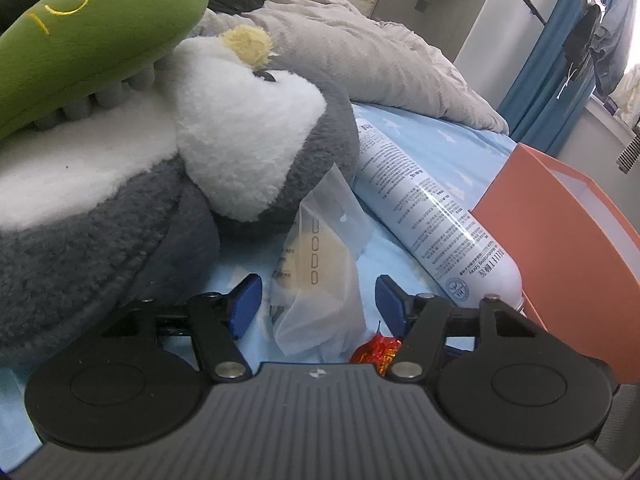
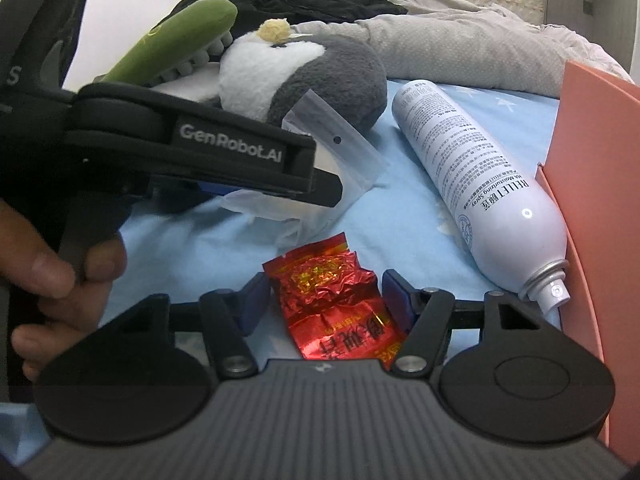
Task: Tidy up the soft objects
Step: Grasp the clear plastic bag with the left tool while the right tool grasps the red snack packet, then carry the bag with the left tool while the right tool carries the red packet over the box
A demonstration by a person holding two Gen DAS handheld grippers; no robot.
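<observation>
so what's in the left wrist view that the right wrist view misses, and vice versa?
Left wrist only: blue curtain and hanging clothes.
Right wrist only: the left gripper's body from outside, the hand gripping it, and the spray can's nozzle.
Both: penguin plush, green plush, clear plastic bag, red foil packet, white spray can, orange box.

A grey-and-white plush penguin (image 2: 304, 76) lies on the blue bed sheet (image 2: 400, 208), a green plush (image 2: 180, 40) resting on it; a translucent plastic pouch (image 1: 320, 248) and crumpled red foil packet (image 2: 340, 300) lie nearby.

A bed (image 1: 436, 148) in a light blue star-print sheet fills the room. Blue curtains (image 1: 552, 68) hang beside a bright window (image 1: 634, 32); the walls (image 1: 476, 28) are pale.
</observation>
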